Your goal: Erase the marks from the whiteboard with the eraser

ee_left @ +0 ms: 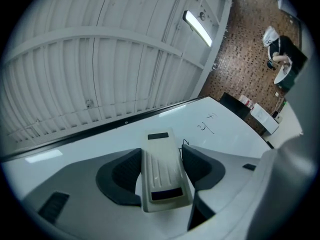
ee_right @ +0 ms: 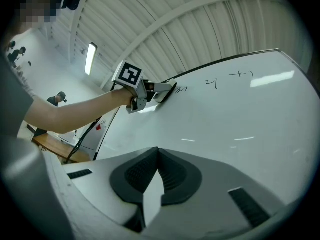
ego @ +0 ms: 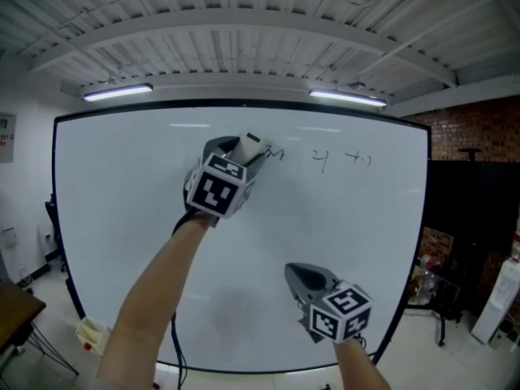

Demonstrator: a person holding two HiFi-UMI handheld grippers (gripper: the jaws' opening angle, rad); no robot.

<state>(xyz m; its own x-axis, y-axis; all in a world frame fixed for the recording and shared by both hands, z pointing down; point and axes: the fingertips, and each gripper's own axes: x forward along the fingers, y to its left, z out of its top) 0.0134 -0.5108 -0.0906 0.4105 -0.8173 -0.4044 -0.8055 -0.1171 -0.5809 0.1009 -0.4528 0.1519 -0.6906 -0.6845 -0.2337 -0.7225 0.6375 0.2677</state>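
Note:
A large whiteboard (ego: 146, 242) fills the head view. Black marks (ego: 321, 162) run along its upper right part, and they also show in the left gripper view as marks (ee_left: 206, 124) and in the right gripper view as marks (ee_right: 212, 81). My left gripper (ego: 248, 151) is shut on a pale grey eraser (ee_left: 162, 171), whose far end rests on the board just left of the first mark. The eraser (ego: 250, 146) pokes out past the marker cube. Lower right, my right gripper (ego: 296, 276) hangs before the board, jaws shut with nothing between them.
The board stands on a black frame (ego: 414, 250). A dark panel and brick wall (ego: 475, 136) lie to the right, with a white appliance (ego: 502, 299) on the floor. A wooden table corner (ego: 15, 311) sits lower left. Ceiling lights (ego: 118, 93) glow above.

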